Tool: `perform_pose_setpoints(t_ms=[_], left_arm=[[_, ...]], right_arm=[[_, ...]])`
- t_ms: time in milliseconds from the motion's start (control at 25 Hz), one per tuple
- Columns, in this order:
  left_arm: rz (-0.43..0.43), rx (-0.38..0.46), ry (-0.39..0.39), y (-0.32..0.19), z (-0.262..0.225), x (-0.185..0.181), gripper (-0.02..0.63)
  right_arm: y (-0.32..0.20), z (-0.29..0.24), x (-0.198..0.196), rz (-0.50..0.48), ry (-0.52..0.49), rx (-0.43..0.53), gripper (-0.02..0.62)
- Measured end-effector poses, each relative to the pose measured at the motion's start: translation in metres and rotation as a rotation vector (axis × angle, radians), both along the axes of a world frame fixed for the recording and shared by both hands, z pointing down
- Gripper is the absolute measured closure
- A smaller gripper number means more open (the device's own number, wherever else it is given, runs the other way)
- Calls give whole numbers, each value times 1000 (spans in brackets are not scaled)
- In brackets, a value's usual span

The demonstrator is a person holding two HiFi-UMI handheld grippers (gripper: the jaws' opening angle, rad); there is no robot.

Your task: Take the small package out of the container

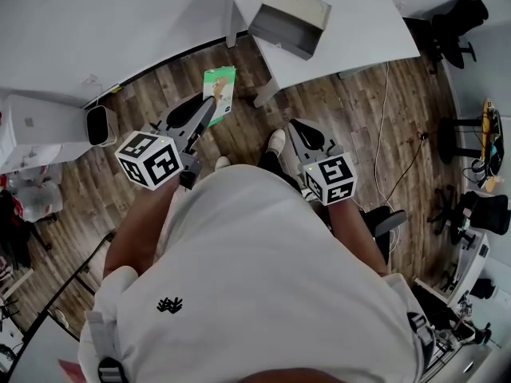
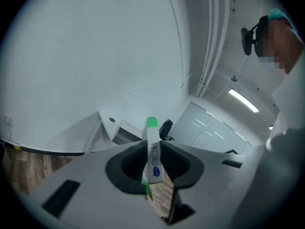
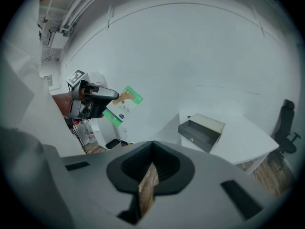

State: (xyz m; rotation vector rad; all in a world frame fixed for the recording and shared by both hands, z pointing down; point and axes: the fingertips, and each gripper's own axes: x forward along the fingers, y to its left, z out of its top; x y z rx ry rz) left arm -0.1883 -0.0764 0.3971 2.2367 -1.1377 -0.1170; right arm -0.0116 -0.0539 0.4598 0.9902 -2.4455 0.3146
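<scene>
The small package [image 1: 220, 86], a flat green and white box, is held in the air over the wooden floor with my left gripper [image 1: 214, 104] shut on it. In the left gripper view the small package [image 2: 153, 155] stands edge-on between the pads. The container [image 1: 289, 18], an open grey box, sits on the white desk [image 1: 359, 30], beyond and to the right of the package. My right gripper [image 1: 299, 128] hangs lower, near the person's shoes, shut with nothing in it. The right gripper view shows the package [image 3: 125, 104], the container [image 3: 201, 130] and only a thin slit of floor between my right gripper's [image 3: 151, 173] jaws.
A white waste bin [image 1: 101, 124] stands by the wall at left. Black office chairs [image 1: 455, 18] and cables [image 1: 385, 110] lie to the right of the desk. The person's body fills the lower half of the head view.
</scene>
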Motion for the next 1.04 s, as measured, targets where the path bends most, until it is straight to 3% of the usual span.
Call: perform_pose_setpoints(t_ms=[1040], left_arm=[[21,-3,-26,5,-1,10,518]], right_arm=[[-1,6,4,0,1,-11,589]])
